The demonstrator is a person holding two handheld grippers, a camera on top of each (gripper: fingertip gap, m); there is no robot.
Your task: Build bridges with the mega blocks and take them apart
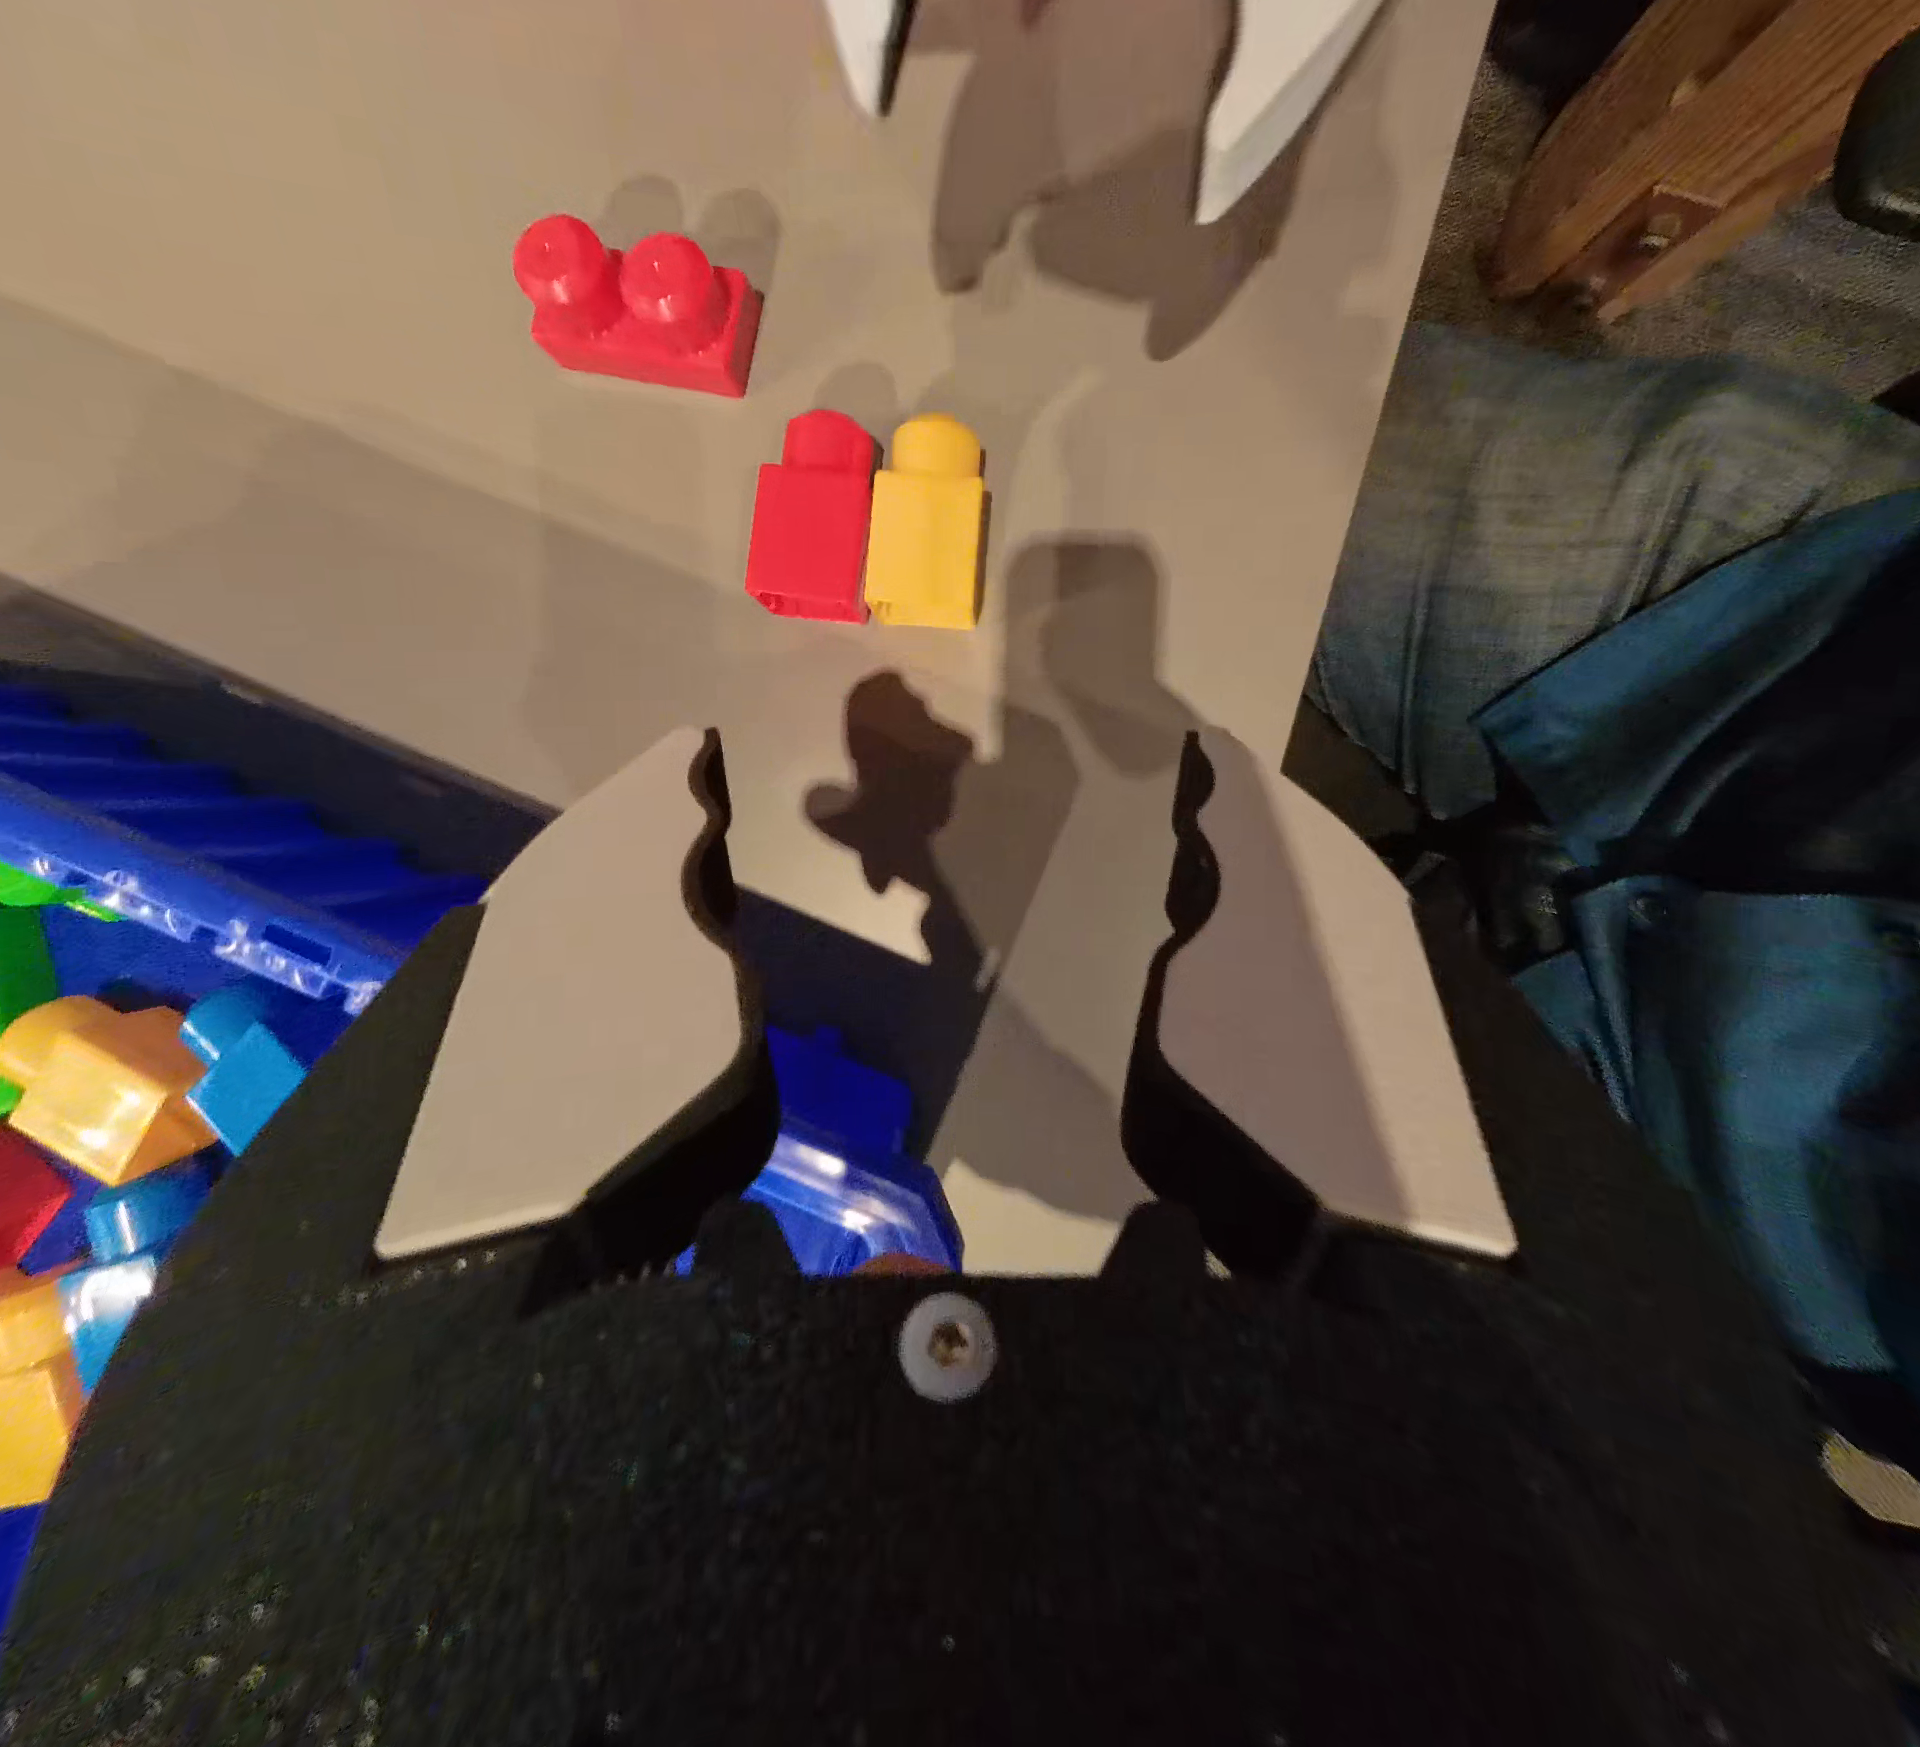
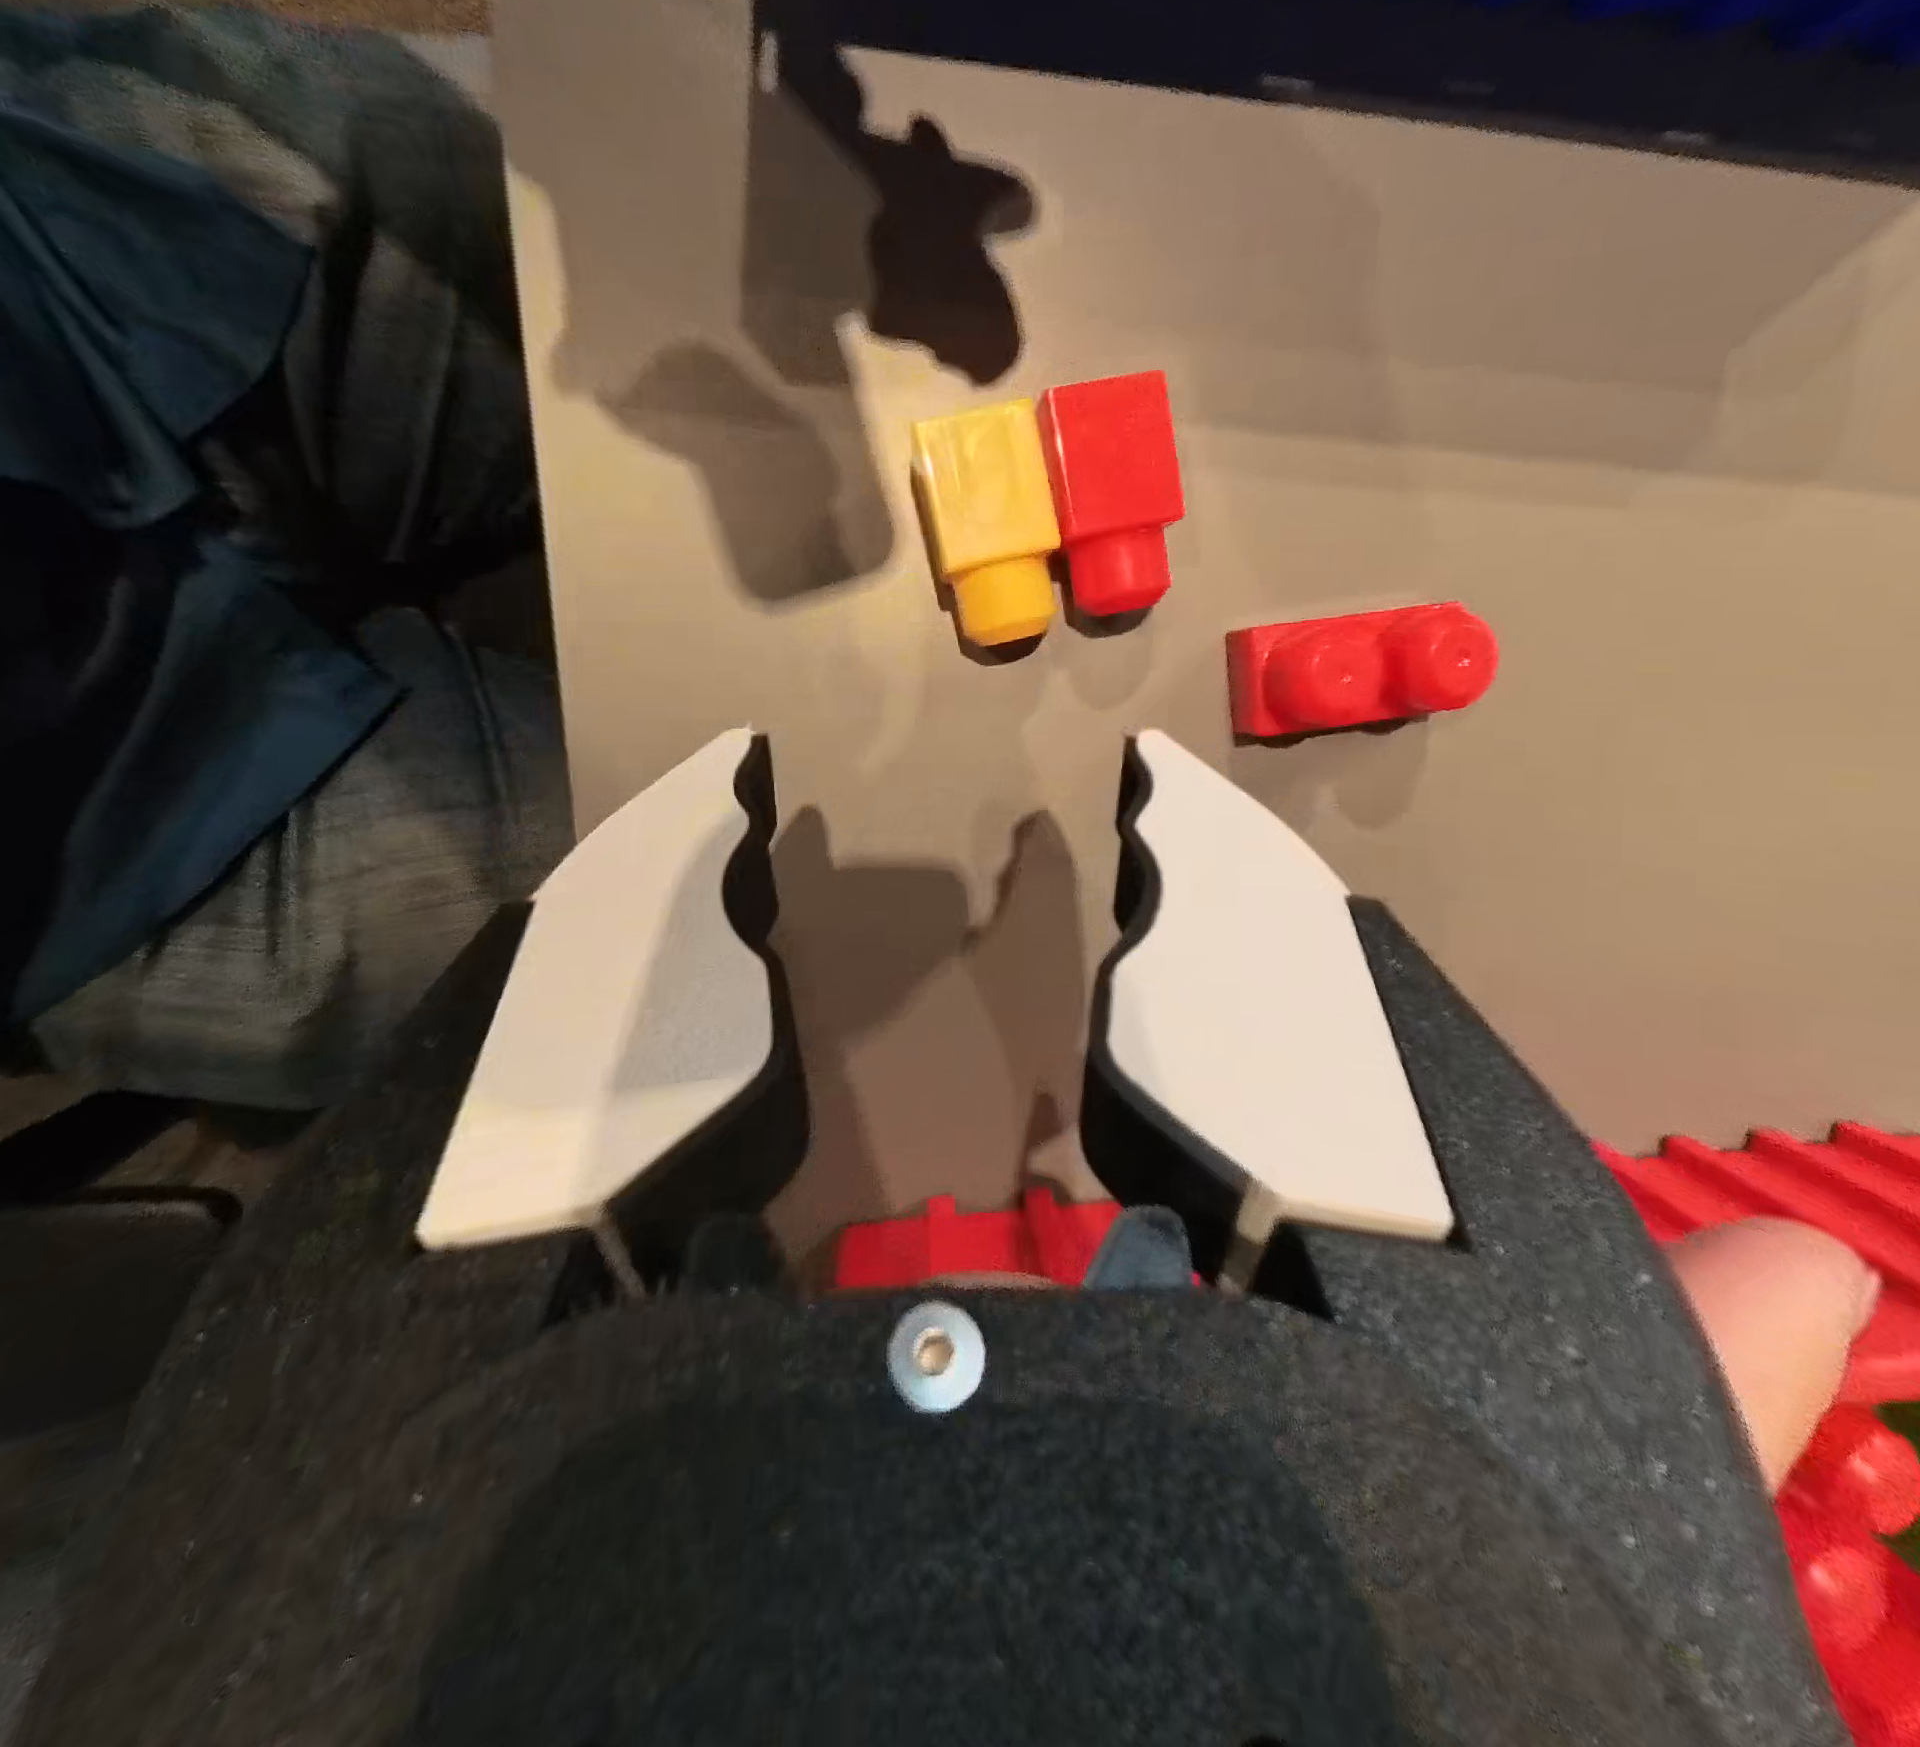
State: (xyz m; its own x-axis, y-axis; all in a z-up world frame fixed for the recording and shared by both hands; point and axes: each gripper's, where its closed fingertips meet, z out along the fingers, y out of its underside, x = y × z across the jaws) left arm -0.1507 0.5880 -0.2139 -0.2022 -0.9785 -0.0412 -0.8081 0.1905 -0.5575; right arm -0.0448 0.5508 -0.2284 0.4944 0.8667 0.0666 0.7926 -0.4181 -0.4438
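Jaws of both the left gripper (image 1: 951, 741) and the right gripper (image 2: 945, 747) stand wide, with nothing between them. On the bench (image 1: 312, 450) a red single-stud block (image 1: 810, 534) and a yellow single-stud block (image 1: 927, 539) lie touching side by side. Just beyond the red single-stud block, apart from it, sits a red two-stud block (image 1: 639, 310). A blue bin (image 1: 208, 866) of blocks stands well apart from the red single-stud block, by the left gripper.

- Left hand-held gripper (image 1: 951, 741): jaws spread wide, nothing between the pads.
- Right hand-held gripper (image 2: 945, 747): jaws spread wide, grasp bare; bare finger (image 2: 1766, 1323) alongside its right flank.
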